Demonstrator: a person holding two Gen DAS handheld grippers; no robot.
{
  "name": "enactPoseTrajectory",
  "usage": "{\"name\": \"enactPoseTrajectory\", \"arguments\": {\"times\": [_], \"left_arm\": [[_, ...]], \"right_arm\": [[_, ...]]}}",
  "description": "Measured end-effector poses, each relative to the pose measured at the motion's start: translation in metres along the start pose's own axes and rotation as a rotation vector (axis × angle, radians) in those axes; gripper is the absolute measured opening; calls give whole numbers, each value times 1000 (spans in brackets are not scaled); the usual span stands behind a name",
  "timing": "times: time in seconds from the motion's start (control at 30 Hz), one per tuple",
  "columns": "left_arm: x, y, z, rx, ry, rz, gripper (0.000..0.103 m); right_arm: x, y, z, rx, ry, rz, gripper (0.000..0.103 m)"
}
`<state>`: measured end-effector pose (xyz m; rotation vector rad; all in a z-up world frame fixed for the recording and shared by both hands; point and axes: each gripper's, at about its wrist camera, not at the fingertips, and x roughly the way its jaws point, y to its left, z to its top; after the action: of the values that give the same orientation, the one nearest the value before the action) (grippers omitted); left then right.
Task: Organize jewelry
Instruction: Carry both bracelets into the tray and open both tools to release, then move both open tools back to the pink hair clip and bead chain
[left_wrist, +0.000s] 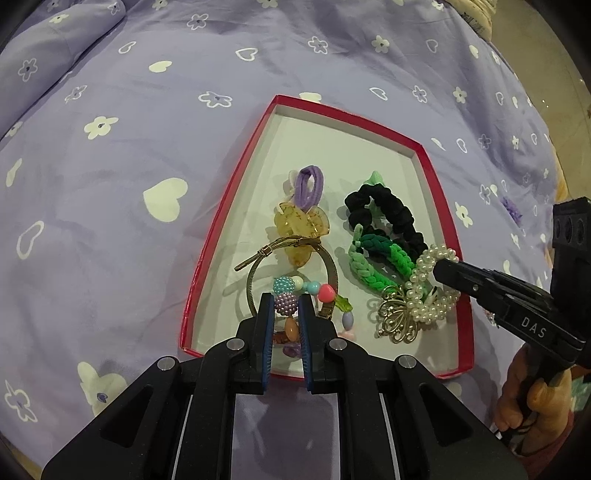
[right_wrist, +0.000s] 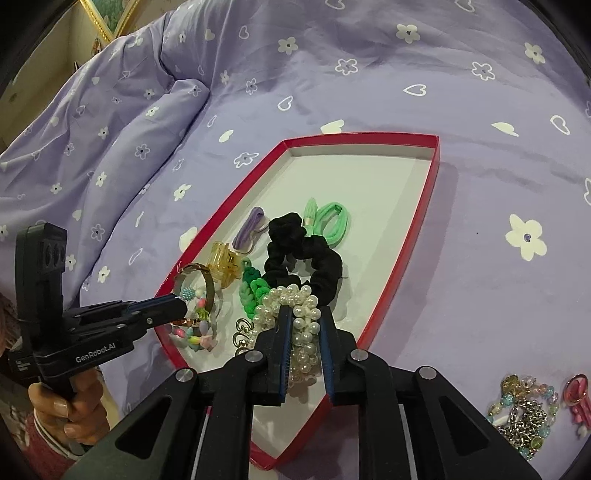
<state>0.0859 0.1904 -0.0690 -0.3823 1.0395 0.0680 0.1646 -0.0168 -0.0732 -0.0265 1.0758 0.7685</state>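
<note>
Over the red box on the bed, the left hand-held gripper marked "GenRobot.AI" pinches a bead bracelet, and the right hand-held gripper marked "DAS" pinches a pearl hair tie.

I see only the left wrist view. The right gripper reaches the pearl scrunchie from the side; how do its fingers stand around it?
Observer: The right gripper straddles the pearl scrunchie; pearls fill the gap between its fingers.
Operator: My left gripper clamps the beaded bracelet. Is more jewelry outside the red box?
Observer: Yes, a pile of chains and beads lies on the bedsheet, right of the box.
Operator: What is behind the black scrunchie?
Observer: A folded light green hair tie.
</note>
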Motion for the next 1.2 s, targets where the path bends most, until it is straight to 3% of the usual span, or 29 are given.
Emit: {"name": "enactPoseTrajectory", "arguments": {"times": [0.17,0.4,0.6,0.83,0.87,1.2], "left_arm": [[-1,-3,0,-3,2,5,11],[-2,-4,0,-3,0,6,11],[-4,-7,0,3,1,11,11],[-17,-13,-2,-1,-22,1,33],[-19,-15,-2,1,-26,0,35],[-32,-53,-8,58,-45,-48,37]], "right_arm": [[0,-1,1,7,2,7,17],[-6,3,0,-1,-11,18,31],[-13,1,0,11,-26,12,32],[-36,-3,-3,33,-73,24,33],[-41,-4,-4,38,-83,27,37],[-94,-56,-39,165,-155,-34,41]]}}
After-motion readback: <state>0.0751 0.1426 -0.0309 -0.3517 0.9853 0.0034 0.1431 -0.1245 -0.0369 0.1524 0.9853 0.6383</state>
